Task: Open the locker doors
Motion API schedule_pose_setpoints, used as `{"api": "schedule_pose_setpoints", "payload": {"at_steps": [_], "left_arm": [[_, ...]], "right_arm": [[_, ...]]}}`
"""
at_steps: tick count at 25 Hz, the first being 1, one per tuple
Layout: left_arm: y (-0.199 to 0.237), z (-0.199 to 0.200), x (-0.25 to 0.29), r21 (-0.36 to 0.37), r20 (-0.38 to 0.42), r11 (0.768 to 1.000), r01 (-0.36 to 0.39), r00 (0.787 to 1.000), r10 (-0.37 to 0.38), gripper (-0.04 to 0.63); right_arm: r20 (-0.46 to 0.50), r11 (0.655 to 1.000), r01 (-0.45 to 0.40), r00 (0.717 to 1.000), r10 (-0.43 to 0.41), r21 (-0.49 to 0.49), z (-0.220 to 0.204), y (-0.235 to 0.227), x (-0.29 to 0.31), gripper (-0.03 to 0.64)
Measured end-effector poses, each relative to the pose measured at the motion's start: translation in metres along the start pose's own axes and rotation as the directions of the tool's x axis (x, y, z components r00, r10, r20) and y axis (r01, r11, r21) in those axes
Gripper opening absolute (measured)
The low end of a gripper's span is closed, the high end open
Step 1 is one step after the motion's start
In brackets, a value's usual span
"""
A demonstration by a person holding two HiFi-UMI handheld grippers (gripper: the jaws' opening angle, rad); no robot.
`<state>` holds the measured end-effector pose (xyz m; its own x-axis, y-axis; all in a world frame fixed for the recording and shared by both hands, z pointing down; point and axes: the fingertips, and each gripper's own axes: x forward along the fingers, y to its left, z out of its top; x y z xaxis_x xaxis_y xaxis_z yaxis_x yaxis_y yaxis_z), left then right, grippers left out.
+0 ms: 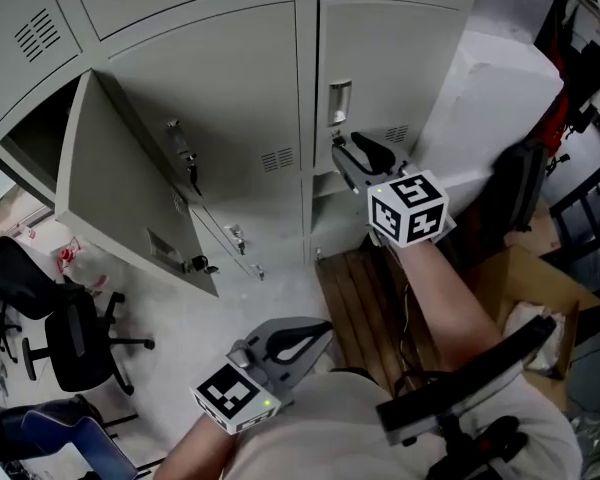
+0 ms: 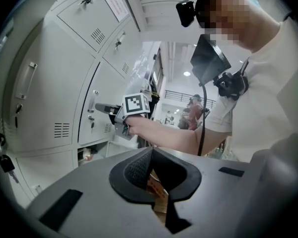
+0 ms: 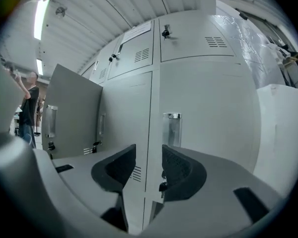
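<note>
The grey lockers (image 1: 220, 98) fill the head view. One door (image 1: 120, 183) at the left stands swung wide open, while the middle door and the right door (image 1: 390, 58) are closed. My right gripper (image 1: 338, 146) is open and empty, held level just below the right door's metal handle (image 1: 339, 101). In the right gripper view that handle (image 3: 172, 129) sits just above the right jaw, and the gap between the jaws (image 3: 149, 165) lines up with the seam between the two doors. My left gripper (image 1: 325, 326) hangs low near my body, shut on nothing (image 2: 151, 167).
A black office chair (image 1: 70, 343) stands at the lower left. Wooden planks (image 1: 365, 308) lie on the floor before the lockers, with a cardboard box (image 1: 540, 288) to their right. A white cabinet (image 1: 490, 98) flanks the lockers. A person (image 3: 27, 108) stands far left.
</note>
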<state>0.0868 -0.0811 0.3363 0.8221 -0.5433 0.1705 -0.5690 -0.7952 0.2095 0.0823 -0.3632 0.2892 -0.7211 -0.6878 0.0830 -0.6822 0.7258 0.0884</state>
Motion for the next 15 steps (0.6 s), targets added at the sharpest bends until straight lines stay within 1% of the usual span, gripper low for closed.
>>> {"api": "schedule_pose_setpoints", "payload": {"at_steps": [6, 12, 15], "left_arm": [[0.008, 0.002, -0.007, -0.003, 0.011, 0.999, -0.036, 0.999, 0.036, 0.011], [0.014, 0.005, -0.009, -0.019, 0.019, 0.998, -0.057, 0.998, 0.058, 0.011], [0.018, 0.002, -0.011, -0.011, 0.011, 0.998, -0.062, 0.998, 0.062, 0.011]], "right_arm": [[0.023, 1.0, 0.03, 0.999, -0.03, 0.003, 0.019, -0.009, 0.037, 0.153], [0.028, 0.997, 0.076, 0.997, -0.077, 0.019, 0.022, -0.024, 0.057, 0.16], [0.03, 0.996, 0.091, 0.995, -0.092, 0.024, 0.023, -0.027, 0.064, 0.16]]}}
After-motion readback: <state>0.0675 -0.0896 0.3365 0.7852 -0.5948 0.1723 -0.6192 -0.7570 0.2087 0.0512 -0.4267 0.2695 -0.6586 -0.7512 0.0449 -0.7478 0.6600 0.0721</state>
